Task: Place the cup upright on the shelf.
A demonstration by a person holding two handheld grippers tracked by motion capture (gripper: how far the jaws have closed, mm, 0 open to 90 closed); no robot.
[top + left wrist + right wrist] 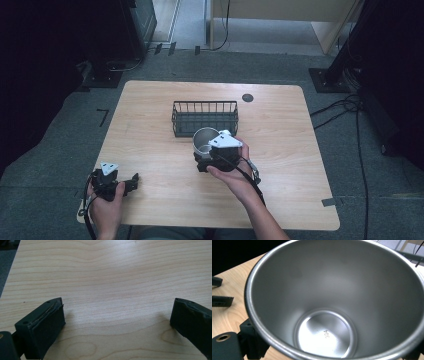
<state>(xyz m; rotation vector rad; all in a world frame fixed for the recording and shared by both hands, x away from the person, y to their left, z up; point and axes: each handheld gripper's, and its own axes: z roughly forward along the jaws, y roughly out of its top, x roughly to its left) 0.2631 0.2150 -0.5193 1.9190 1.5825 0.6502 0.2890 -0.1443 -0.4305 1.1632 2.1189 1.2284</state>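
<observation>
We are holding the steel cup [332, 302] between the right gripper's [212, 155] fingers, which are clamping its wall from outside, and the cup is hanging mouth-up just in front of the wire basket [205, 118] near the middle of the surface [280, 150]. The left gripper's [116, 184] fingers [43, 325] are standing wide and empty over bare wood at the near left corner. We are judging the pickup done, with placing the cup in the empty basket remaining.
</observation>
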